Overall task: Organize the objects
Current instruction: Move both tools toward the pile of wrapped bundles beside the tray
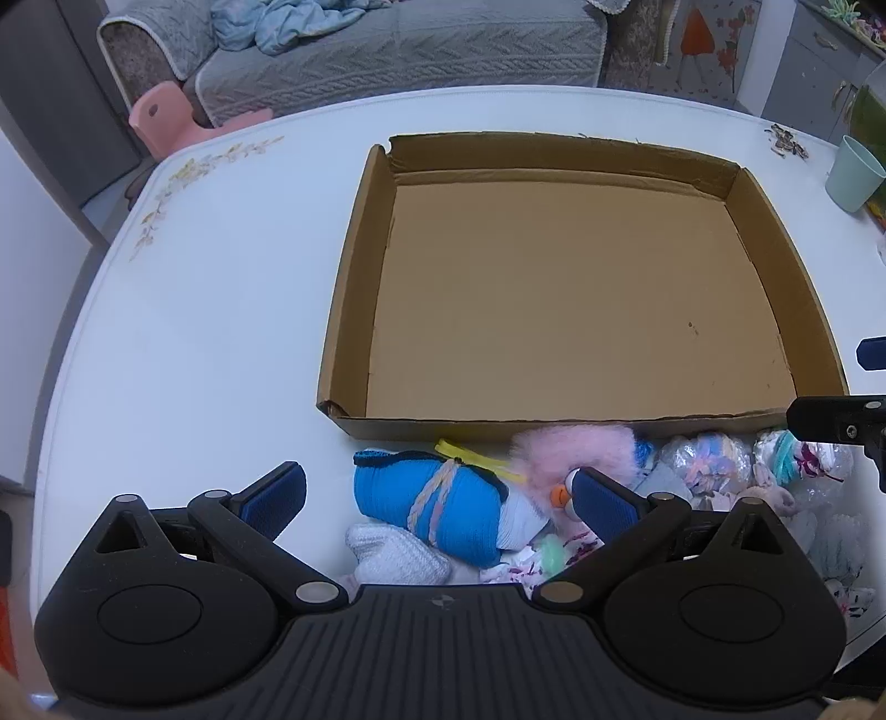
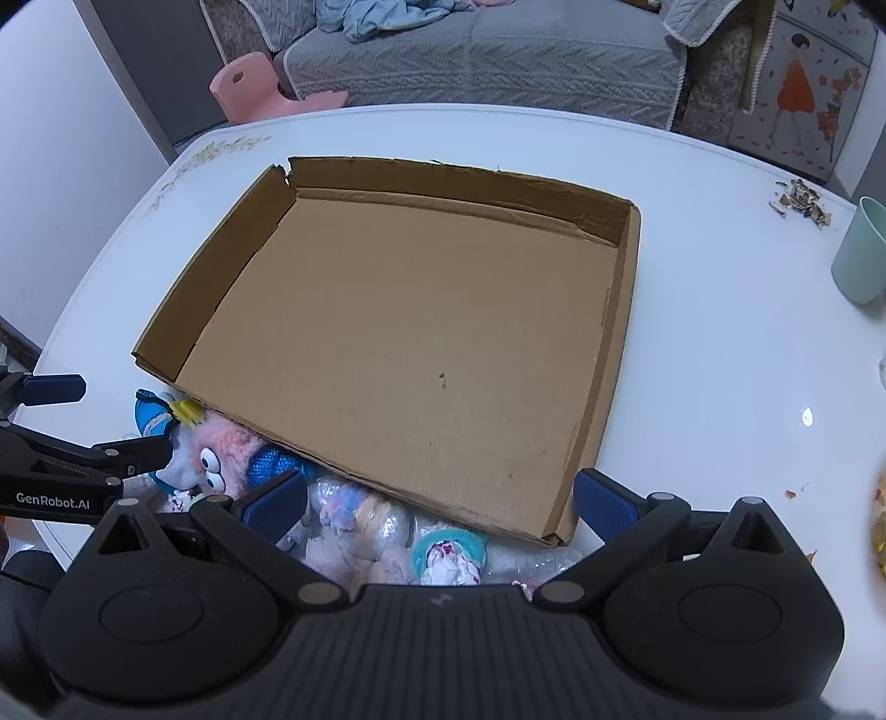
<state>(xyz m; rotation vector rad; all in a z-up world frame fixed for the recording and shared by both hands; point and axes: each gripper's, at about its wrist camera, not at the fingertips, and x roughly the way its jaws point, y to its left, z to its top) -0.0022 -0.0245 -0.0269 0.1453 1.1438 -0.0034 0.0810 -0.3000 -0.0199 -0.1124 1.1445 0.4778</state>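
A shallow cardboard box [image 1: 349,310] [image 2: 609,343] lies open on the white table with nothing inside. Along its near wall sits a heap of soft things: a rolled blue sock bundle [image 1: 426,507] tied with yarn, a fluffy pink toy [image 1: 576,457] [image 2: 221,448] with googly eyes, a white knit piece [image 1: 393,556], and several socks wrapped in clear plastic [image 1: 703,462] [image 2: 354,515]. My left gripper [image 1: 437,498] hovers open over the blue bundle. My right gripper [image 2: 440,504] hangs open above the plastic-wrapped socks and the box's near corner. Neither holds anything.
A pale green cup [image 1: 853,174] [image 2: 861,252] stands at the table's right side, with scattered husks [image 2: 800,202] behind it. A grey sofa [image 1: 387,50] and a pink stool [image 2: 249,88] stand beyond the table. White tabletop [image 1: 221,310] spreads left of the box.
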